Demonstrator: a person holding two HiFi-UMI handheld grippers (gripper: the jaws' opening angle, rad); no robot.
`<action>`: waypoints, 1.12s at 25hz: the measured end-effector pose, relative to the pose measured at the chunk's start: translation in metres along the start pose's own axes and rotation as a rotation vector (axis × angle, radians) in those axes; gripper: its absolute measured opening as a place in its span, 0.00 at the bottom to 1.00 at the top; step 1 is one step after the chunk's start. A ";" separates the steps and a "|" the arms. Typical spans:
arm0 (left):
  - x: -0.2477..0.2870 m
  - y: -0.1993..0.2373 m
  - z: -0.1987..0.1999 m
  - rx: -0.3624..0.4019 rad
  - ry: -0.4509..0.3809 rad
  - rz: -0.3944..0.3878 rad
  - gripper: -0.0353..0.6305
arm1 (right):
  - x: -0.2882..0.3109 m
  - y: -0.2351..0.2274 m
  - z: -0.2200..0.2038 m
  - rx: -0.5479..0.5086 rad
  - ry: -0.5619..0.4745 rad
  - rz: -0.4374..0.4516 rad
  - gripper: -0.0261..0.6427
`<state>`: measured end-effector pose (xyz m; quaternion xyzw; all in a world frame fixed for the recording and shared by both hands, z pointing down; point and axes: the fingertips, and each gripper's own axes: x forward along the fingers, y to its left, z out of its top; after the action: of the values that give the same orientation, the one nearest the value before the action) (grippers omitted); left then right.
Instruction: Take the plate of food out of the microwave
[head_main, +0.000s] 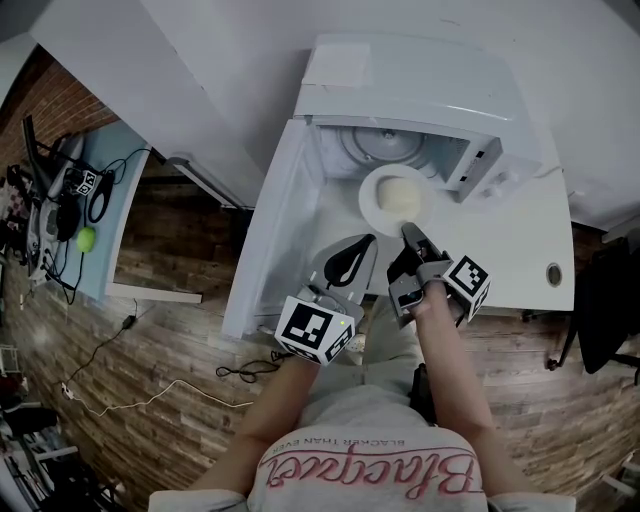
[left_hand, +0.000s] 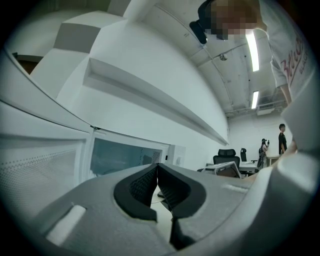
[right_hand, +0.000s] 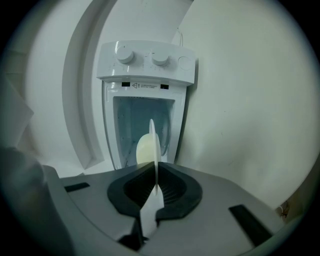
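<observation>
Two closed claws: right gripper (head_main: 409, 240) clamped on near rim of plate (head_main: 370, 200) of food, left gripper (head_main: 350, 262) pinched together on nothing, left beside open door (head_main: 272, 225). Sits at microwave (head_main: 400, 95) mouth, straight beyond right claw; probably wants a pull nearward.

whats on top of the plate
A pale, rounded mound of food lies on the plate, whose near rim the right tool pinches. What the food is exactly cannot be told, and the plate's underside is hidden.
</observation>
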<state>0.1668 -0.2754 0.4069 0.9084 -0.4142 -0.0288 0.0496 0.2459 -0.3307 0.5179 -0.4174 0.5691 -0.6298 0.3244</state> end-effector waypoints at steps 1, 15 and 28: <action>-0.001 -0.001 0.001 0.000 -0.001 0.002 0.06 | -0.002 0.000 -0.001 0.002 -0.001 0.000 0.07; -0.001 -0.007 0.016 -0.005 0.001 0.028 0.06 | -0.026 0.018 0.000 0.004 -0.011 0.010 0.07; -0.009 -0.002 0.020 -0.014 -0.027 0.065 0.06 | -0.030 0.017 -0.007 -0.004 0.007 0.034 0.07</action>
<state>0.1606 -0.2692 0.3870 0.8936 -0.4438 -0.0422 0.0513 0.2514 -0.3031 0.4959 -0.4063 0.5784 -0.6246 0.3321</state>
